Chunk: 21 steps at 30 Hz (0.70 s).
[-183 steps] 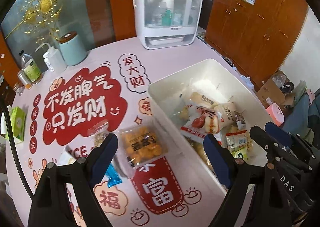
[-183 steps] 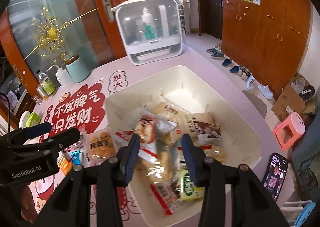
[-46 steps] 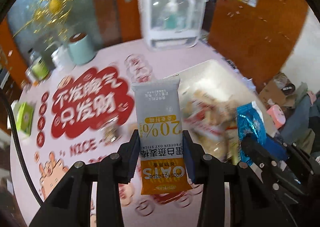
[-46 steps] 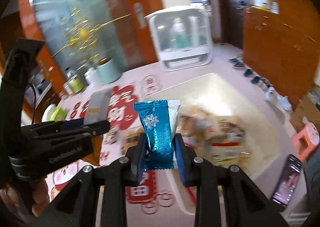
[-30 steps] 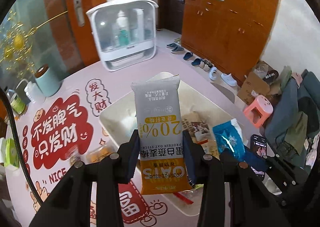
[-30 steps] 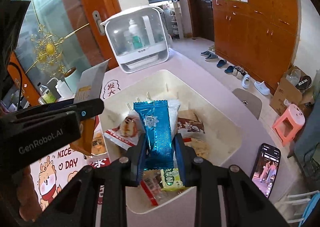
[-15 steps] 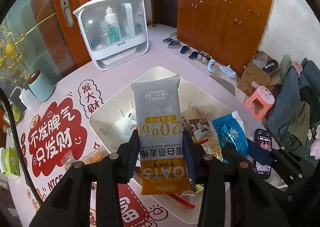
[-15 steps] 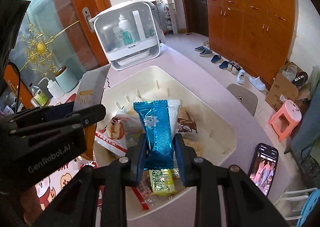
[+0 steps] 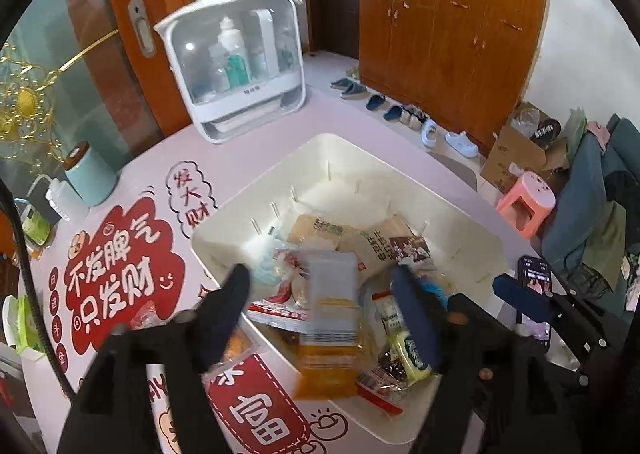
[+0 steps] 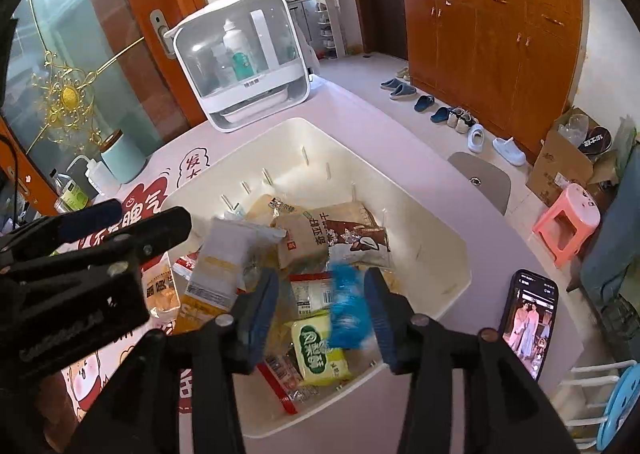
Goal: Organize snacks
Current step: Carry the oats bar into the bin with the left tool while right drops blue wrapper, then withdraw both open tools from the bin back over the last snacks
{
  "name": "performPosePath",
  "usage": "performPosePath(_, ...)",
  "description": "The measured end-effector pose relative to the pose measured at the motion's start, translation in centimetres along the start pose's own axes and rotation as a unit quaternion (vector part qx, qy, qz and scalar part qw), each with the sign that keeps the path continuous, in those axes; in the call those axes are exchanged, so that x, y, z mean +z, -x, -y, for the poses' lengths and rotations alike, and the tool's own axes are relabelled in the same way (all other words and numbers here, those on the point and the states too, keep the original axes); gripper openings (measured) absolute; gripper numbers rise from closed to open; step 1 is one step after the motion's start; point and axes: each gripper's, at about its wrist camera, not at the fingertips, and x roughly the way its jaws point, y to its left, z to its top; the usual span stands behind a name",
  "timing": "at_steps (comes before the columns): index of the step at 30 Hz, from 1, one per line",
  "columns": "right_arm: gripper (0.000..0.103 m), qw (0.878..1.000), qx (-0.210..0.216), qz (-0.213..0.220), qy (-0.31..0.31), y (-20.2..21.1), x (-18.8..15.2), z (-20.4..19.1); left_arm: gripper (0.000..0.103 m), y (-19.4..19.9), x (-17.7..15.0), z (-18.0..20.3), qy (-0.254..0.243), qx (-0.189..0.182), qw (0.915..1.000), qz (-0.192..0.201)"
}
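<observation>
Both falling packets are smeared by motion, so their print cannot be read. In the left wrist view the grey-and-orange oat bar (image 9: 332,318) is a blur between the fingers of the left gripper (image 9: 324,318), touching neither pad; those jaws are opening and stand wide. In the right wrist view the blue packet (image 10: 348,302) blurs between the fingers of the right gripper (image 10: 320,314), close against the pad at 3 o'clock; I cannot tell whether it still touches. Those jaws are opening too, less widely. Both packets hang over the white bin (image 10: 440,222), above the snack pile (image 10: 332,238) filling its near half. A phone (image 10: 530,318) lies on the table at 3 o'clock of the bin.
</observation>
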Motion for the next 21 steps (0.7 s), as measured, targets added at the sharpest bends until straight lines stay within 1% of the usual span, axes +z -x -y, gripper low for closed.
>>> performPosePath(2,0.046,1.000,-0.001,0.001,0.001,0.2,-0.1,-0.2,0.078,0.5,-0.1,-0.3,0.002,0.004,1.0000,0.005)
performPosePath(8,0.046,1.000,0.003,0.003,0.002,0.6,-0.3,-0.8,0.078,1.6,-0.9,-2.1,0.018,0.008,0.9998,0.002)
performPosePath(10,0.046,1.000,0.002,0.005,0.005,0.8,-0.4,-1.2,0.078,2.2,-1.3,-2.7,0.021,0.015,0.9997,0.004)
performPosePath(21,0.046,0.999,0.017,0.008,0.033,1.7,-0.9,-5.1,0.079,5.4,-4.2,-7.8,0.062,0.048,0.9969,0.005)
